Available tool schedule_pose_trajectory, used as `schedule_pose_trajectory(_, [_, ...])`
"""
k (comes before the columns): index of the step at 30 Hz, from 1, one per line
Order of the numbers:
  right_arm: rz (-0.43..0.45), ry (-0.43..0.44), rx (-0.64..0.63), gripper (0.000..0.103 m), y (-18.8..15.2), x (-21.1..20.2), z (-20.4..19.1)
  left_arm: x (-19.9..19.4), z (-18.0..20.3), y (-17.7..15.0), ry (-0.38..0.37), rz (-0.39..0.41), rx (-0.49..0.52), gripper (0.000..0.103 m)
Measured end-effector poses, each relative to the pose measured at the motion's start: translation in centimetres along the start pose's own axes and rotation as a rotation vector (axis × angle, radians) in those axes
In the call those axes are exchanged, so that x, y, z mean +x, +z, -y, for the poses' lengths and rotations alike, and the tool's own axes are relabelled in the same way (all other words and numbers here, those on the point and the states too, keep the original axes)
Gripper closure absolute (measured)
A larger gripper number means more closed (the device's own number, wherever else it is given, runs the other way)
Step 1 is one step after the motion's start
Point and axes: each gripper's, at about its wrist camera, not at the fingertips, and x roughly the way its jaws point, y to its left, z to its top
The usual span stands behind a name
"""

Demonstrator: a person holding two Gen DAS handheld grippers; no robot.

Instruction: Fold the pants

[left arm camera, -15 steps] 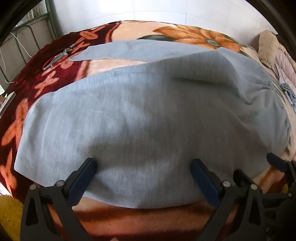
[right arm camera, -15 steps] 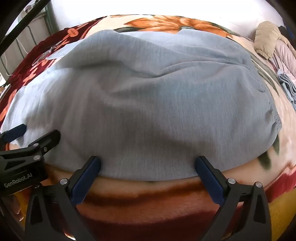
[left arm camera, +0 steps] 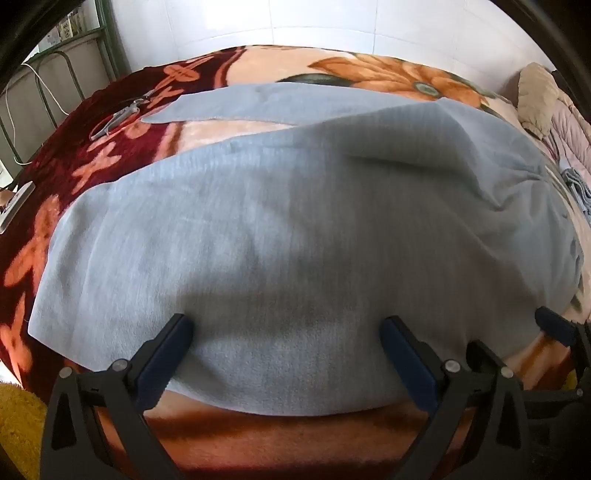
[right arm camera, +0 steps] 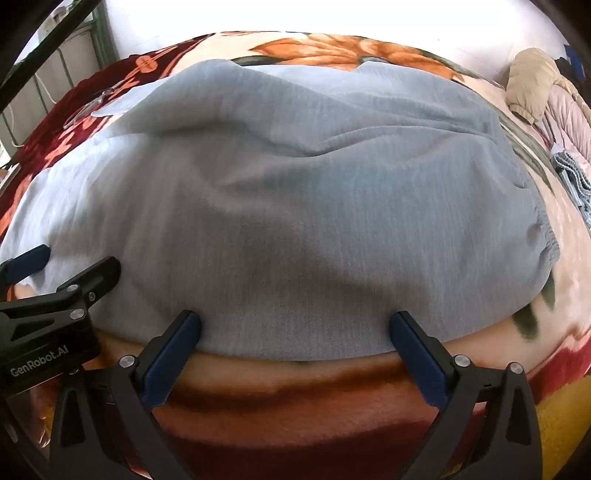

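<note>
Little has shifted: both tongs, left gripper (left arm camera: pixel 283 332) and right gripper (right arm camera: pixel 295 330), stay spread at the near hem of grey pants (left arm camera: pixel 295 229) on a floral blanket (left arm camera: pixel 110 155) below a white tiled wall (left arm camera: pixel 295 22), waistband right, legs left.

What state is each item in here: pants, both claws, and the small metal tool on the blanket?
Grey knit pants: spread flat on floral blanket, one leg folded over.
Left claw: open, at near hem.
Right claw: open, at near hem.
Small metal scissors-like tool: lying idle, closed.
</note>
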Motion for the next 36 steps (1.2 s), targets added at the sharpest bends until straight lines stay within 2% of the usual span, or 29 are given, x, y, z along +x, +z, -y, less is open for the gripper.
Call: schedule_pose_trajectory(36, [-0.001,-0.003,-0.002,0.0,0.02,0.26,-0.79,-0.13,0.47,0.01,0.0,0.0,-0.004,0.0])
